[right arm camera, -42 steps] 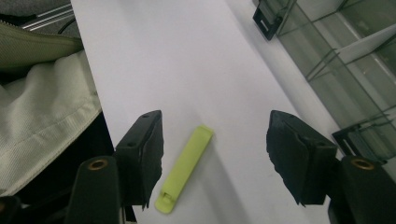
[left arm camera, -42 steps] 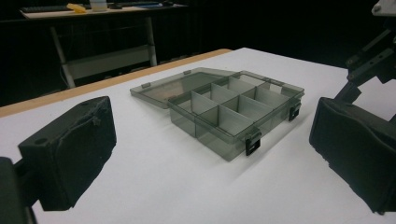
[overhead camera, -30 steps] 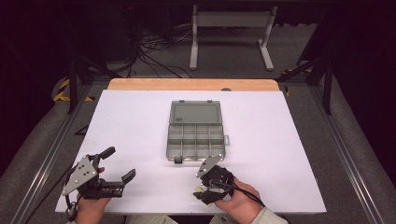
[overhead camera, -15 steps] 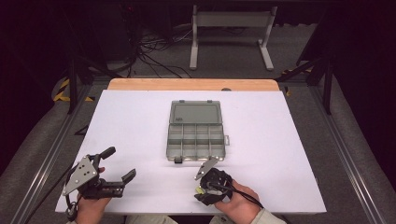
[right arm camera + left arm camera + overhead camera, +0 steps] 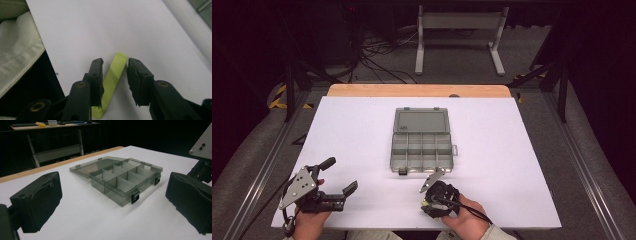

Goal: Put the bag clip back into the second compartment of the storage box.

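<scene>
We see two hand-held black two-jaw grippers. The left gripper [image 5: 339, 176] carries a grey three-cornered metal plate [image 5: 298, 186] with small dark screw holes; its blocky black foam-covered pads [image 5: 37, 200] show rough, seamed edges. The right gripper [image 5: 115, 82] has black arms with brass-coloured round rivets [image 5: 81, 84], screw holes in its finger blocks, and ragged black pads [image 5: 133, 82]. A thin black cable [image 5: 472, 210] trails from it. The person wears a pale off-white fabric sleeve [image 5: 494, 233].
</scene>
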Demonstrator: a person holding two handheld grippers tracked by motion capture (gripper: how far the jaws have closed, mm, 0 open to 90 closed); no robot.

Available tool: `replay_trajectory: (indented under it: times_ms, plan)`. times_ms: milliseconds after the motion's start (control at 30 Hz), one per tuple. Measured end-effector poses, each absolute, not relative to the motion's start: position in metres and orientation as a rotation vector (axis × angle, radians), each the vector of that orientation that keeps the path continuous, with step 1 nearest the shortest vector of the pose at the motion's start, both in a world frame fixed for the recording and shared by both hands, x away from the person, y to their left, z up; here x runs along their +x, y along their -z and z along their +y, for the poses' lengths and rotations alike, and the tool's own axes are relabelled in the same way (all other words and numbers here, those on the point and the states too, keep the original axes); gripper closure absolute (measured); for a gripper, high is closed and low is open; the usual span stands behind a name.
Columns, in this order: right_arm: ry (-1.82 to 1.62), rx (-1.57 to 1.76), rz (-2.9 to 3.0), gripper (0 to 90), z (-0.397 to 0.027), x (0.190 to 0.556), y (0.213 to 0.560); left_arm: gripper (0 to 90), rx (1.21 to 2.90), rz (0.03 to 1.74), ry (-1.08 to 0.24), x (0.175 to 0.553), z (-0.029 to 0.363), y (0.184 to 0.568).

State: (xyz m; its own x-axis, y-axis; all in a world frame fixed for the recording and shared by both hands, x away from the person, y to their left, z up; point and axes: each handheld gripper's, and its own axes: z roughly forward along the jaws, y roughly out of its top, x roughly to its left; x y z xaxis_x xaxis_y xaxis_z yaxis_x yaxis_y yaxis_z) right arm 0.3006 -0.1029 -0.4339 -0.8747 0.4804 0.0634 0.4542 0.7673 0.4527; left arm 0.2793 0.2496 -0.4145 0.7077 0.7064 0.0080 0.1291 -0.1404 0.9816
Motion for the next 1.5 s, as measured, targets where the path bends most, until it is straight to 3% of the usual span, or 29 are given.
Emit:
replay_trajectory:
  times_ms: [200,1500]
  plan:
    - [-0.721,0.813,2.893,77.5,-0.103,0.301,0.433,1.2,1.664,0.681,-0.575,0.279,0.249,0.415]
    - [-1.11,0.799,2.694,77.7,-0.137,0.311,0.369,1.2,1.666,0.686,-0.578,0.279,0.249,0.415]
